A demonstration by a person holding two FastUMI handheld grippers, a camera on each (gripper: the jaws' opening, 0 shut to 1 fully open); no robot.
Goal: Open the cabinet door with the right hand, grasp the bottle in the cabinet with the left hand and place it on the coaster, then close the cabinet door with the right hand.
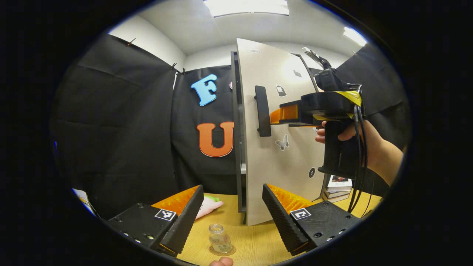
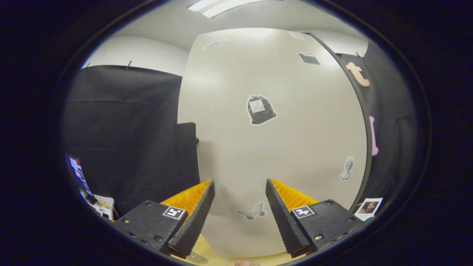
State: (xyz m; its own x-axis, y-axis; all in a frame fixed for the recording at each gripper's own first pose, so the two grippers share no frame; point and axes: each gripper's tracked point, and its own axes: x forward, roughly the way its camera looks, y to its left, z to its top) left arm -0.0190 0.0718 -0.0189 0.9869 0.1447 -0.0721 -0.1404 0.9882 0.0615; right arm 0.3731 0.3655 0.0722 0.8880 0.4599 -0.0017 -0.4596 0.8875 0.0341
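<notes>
A small clear glass bottle (image 1: 220,238) stands upright on a round coaster (image 1: 223,252) on the wooden table, just below and between my left gripper's (image 1: 232,221) open, empty fingers. The white cabinet door (image 1: 275,155) stands ajar from the dark cabinet frame (image 1: 236,129). In the left gripper view my right gripper (image 1: 272,116), held by a hand (image 1: 369,144), points its orange fingers at the black door handle (image 1: 262,111), close beside it. In the right gripper view my right gripper (image 2: 238,218) is open, facing the door (image 2: 281,111), with the handle (image 2: 186,147) off to the left.
A stack of books (image 1: 338,184) lies on the table right of the door. A pink and green soft item (image 1: 210,205) lies behind the left finger. Small stickers dot the door. Wooden table (image 1: 258,240) runs under the grippers.
</notes>
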